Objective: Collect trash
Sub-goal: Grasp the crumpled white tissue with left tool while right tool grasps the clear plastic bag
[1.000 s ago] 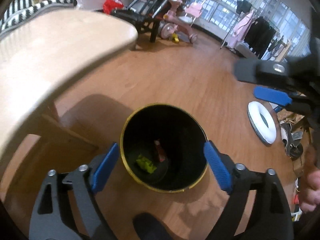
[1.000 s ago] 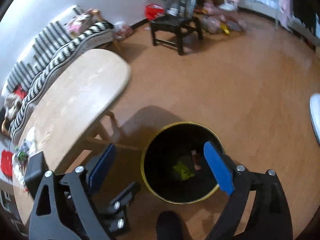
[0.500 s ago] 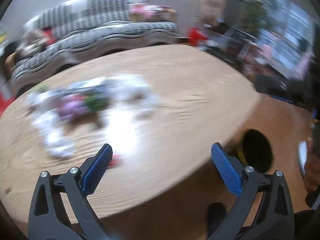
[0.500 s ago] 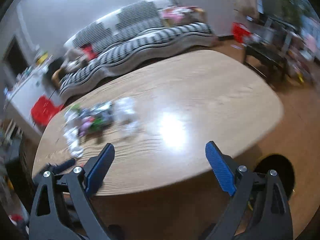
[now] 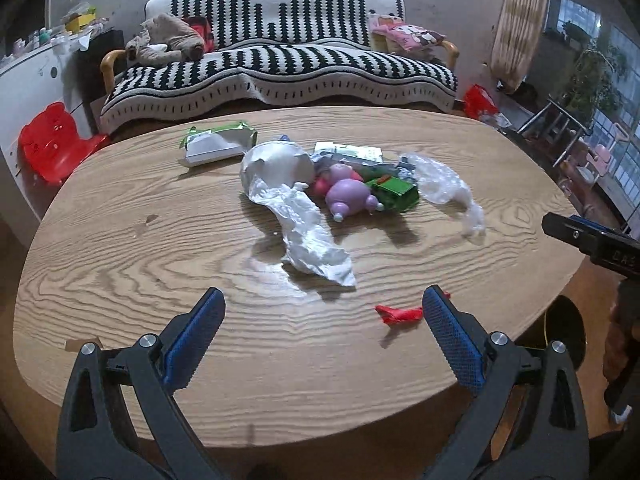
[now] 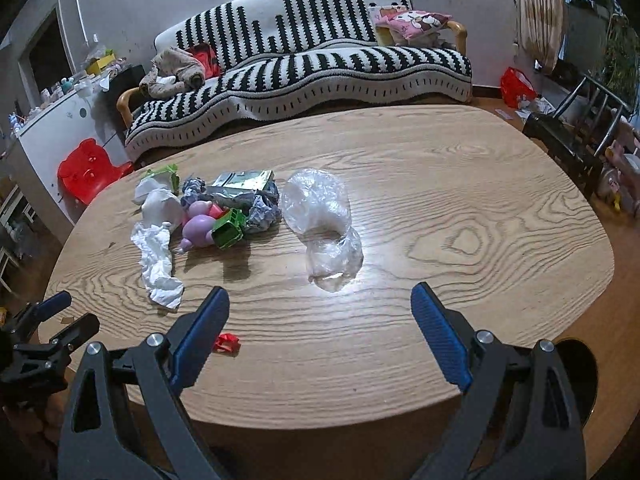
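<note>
Hovering over near edge of oval wooden table (image 5: 120, 240), left gripper (image 5: 320, 328) and right gripper (image 6: 318, 318) both wide apart (nothing between), small red wrapper scrap (image 5: 398, 314) just beside left gripper's right pad, crumpled white paper (image 5: 308, 236) and clear plastic bag (image 6: 320, 220) mid-table, right half bare.

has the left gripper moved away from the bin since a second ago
Yes. The left gripper swung from over the black bin to above the table; the bin now sits at the right edge.
</note>
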`<state>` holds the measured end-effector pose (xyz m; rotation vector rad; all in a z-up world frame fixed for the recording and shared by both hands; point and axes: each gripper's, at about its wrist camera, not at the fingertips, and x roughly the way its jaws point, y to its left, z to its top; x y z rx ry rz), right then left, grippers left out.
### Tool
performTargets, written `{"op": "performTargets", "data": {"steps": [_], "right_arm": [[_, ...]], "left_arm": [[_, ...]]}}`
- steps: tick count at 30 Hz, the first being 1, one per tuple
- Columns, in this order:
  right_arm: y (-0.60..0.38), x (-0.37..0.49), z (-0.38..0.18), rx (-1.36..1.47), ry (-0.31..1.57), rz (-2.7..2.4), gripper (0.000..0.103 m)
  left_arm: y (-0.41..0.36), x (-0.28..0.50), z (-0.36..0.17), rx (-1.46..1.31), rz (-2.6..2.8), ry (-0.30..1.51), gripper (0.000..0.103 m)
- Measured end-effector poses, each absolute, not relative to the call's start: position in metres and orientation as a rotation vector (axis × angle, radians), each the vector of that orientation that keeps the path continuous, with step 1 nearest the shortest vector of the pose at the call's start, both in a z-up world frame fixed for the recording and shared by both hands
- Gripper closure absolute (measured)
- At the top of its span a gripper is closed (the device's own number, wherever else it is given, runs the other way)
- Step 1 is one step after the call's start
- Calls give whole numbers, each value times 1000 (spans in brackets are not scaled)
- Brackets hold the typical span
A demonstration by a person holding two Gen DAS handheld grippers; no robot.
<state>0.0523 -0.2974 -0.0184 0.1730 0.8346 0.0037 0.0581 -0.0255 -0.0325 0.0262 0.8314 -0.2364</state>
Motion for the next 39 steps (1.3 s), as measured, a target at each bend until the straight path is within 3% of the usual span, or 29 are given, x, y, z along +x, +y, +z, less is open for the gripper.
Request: {"op": "performTargets", "data": {"steps": [19,21,23,24,25,26,27,28,30,39], "right_arm": [[-311,196,-100,104,939,-25,14],[-310,208,-108,110,953,-17,17],[-305,216,-113,95,969,-10,28],[-301,217,-113,72,955,-13,33],[-297,216,-113,49,946,-11,47],[-294,215,-112,33,939,-3,72],[-291,213,-111,36,939,9,79],[-290,211,-110,54,948,25,81],[-289,205,-107,52,942,28,83],[-280,125,-50,49,876,33,84]], "left_arm": [[-51,158,-111,-7,-85,942,7],[-48,163,-115,-13,-69,956,7],[-46,167,-117,-32,-62,955,8],[-46,169,-118,-29,-64,956,10],[-48,169,-117,-18,-70,951,13],[-49,170,-116,-6,-74,945,25],[-50,169,-115,11,-74,938,42],[-50,168,-113,19,-74,936,50],[-49,166,-110,1,-90,951,77],[-44,131,-59,5,-128,874,81]]}}
